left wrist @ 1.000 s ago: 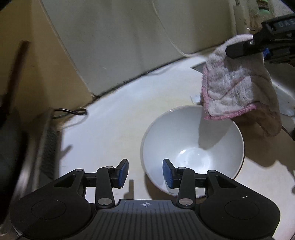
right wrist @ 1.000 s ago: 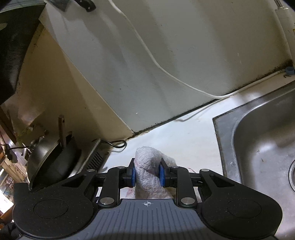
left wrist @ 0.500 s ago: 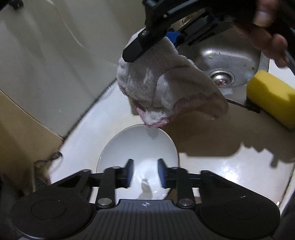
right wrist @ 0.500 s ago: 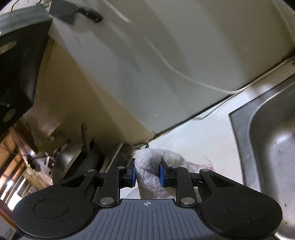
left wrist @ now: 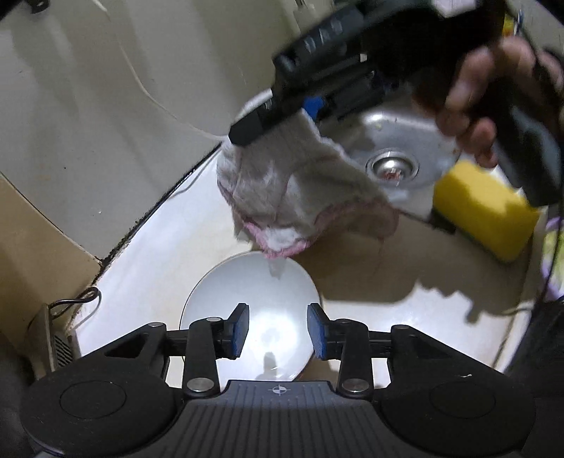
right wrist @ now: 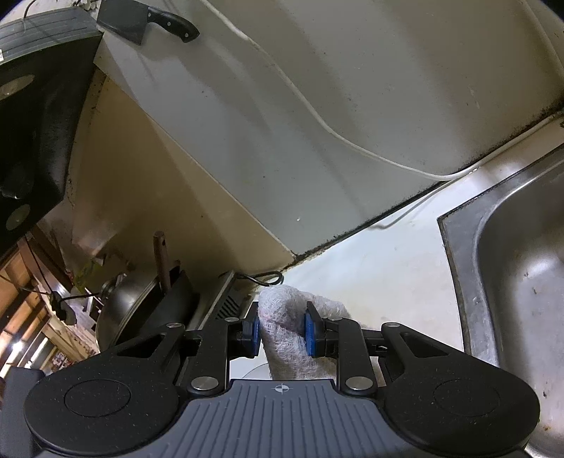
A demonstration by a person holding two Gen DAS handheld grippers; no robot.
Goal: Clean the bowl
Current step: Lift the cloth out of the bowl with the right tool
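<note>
The left gripper (left wrist: 277,331) is closest, and its jaws are opening with nothing held between them. Right under them sits the white bowl (left wrist: 253,282) on the pale table (left wrist: 158,246). Just above the far edge of the bowl hangs a fuzzy white cloth (left wrist: 282,190) with a pink edge. The right gripper (right wrist: 282,329) has its jaws squeezed tight on the top of that cloth, and a hand (left wrist: 493,105) holds this gripper. Past the cloth is a shiny metal sink (left wrist: 398,141) with a round drain. A yellow sponge (left wrist: 486,208) rests on the sink's edge. Far off to the side a dark pan (right wrist: 141,306) sits near the wall, and a big knife (right wrist: 141,24) hangs up high.
</note>
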